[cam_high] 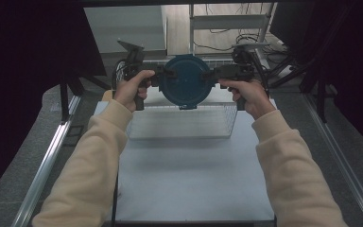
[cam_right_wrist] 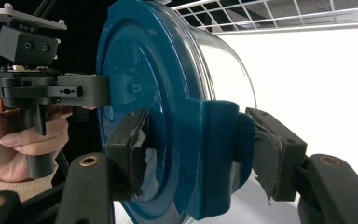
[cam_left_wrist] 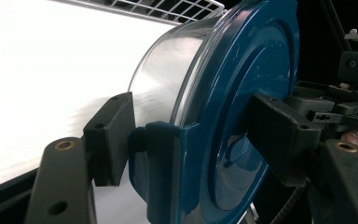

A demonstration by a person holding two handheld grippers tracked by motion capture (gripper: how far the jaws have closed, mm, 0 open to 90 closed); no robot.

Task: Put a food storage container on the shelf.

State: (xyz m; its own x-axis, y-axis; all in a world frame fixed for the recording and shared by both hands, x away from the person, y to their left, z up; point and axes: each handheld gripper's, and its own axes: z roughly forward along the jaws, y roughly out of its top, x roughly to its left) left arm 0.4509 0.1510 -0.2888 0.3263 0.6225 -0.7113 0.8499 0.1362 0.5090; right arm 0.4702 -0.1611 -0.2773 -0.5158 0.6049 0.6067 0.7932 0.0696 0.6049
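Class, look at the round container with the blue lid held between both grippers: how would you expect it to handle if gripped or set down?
The container looks rigid: its latch tabs keep shape under the jaws. Its clear wall looks glossy, so probably slippery. Being round, it would likely roll if laid on its side.

container (cam_high: 186,80) between left tool (cam_high: 158,74) and right tool (cam_high: 213,74) | over basket (cam_high: 182,123) | basket at bench (cam_high: 194,184) rear
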